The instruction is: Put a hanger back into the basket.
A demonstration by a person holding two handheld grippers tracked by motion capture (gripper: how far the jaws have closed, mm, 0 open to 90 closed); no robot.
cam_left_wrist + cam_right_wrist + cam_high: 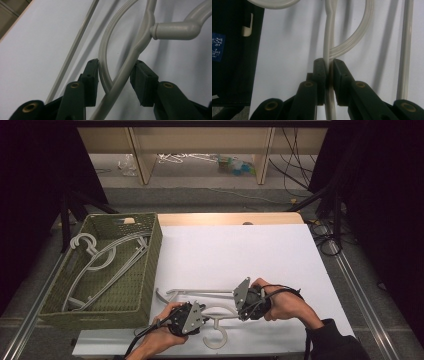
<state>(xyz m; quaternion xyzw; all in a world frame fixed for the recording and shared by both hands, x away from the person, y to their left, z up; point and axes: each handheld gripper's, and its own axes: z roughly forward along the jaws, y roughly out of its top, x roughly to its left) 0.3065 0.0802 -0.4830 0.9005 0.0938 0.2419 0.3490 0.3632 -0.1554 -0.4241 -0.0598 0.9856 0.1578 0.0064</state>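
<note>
Gripping hanger (210, 312) on table (240, 255) near basket (150, 265): right gripper (329, 65) clamped on it, left gripper (116, 72) part-open astride an arm. Next: finish closing, lift level, carry to basket.

White sheet (240, 252) beyond the hanger (215, 320) lies open; green basket (150, 265) walls the left.

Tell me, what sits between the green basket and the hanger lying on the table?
Nothing: in the high view, bare white tabletop separates the basket from the hanger.
</note>
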